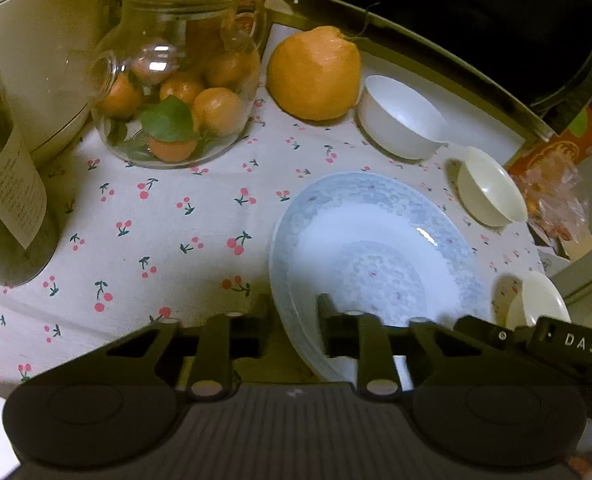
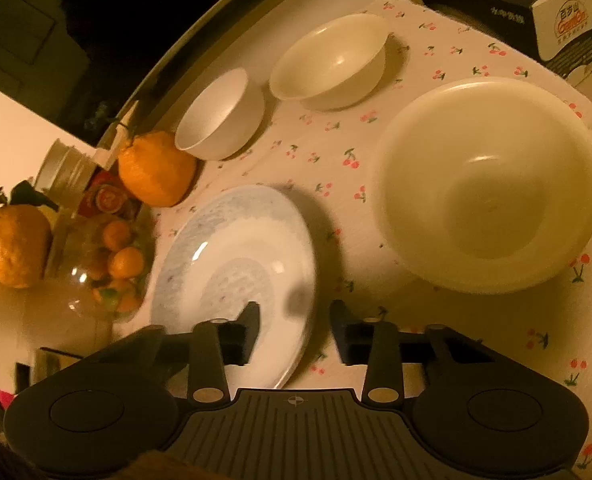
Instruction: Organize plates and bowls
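Nearest, both grippers sit at the rim of the blue-patterned plate [image 1: 376, 248]. The left gripper [image 1: 293, 320] has its fingers narrow, one outside the rim and one over the plate's inside, seemingly pinching it. The right gripper [image 2: 296, 324] straddles the opposite rim, fingers narrow (contact hard to confirm).

The plate's near side looks lifted off the cherry-print cloth [image 1: 155, 220] covering the bench.

Beyond, a large cream bowl [image 2: 492, 184] stands towards the bench's right edge. Farther back a smaller cream bowl [image 2: 332, 60] and a white bowl [image 2: 219, 114] sit apart near the far edge.

Judgement: organizing has barely begun; nothing is stacked and all three bowls are loose.

Writing: "DAS" on the right gripper's body as the left wrist view shows it, a faint logo on the dark appliance [image 1: 476, 24], an unclear brand on a carton [image 2: 568, 36].
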Demonstrator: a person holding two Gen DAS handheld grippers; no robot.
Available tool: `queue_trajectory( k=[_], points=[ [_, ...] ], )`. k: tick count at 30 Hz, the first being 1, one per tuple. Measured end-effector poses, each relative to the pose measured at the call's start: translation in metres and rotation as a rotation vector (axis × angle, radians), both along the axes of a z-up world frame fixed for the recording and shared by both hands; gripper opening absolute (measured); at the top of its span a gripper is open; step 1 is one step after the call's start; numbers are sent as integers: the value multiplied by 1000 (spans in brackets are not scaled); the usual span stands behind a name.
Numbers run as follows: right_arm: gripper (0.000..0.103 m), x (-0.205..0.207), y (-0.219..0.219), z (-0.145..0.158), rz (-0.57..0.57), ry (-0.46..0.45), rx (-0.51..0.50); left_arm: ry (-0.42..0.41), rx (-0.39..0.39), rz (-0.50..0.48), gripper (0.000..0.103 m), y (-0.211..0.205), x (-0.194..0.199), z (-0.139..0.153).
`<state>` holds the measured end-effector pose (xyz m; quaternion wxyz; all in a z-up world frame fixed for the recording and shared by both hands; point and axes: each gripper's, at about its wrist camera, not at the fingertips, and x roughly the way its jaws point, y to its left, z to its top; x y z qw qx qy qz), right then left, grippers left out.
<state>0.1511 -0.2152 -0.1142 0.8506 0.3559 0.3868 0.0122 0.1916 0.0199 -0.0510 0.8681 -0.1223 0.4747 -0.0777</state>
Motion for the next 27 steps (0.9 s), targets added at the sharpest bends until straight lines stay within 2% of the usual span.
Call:
queue_trajectory(
  k=[1,5,17,27],
  points=[
    [20,0,0,-1,0,-4,1,2,5,9,11,0,1,-2],
    [10,0,-1,-3,-2,-7,-4,-7,-8,21,10,3,-2,-3],
    [9,-6,0,1,29,24,-21,40,34,-2,10,5,-14,4],
    [9,-4,0,0,31,18,-30,29,59,-19,11,3,-19,5]
  ],
)
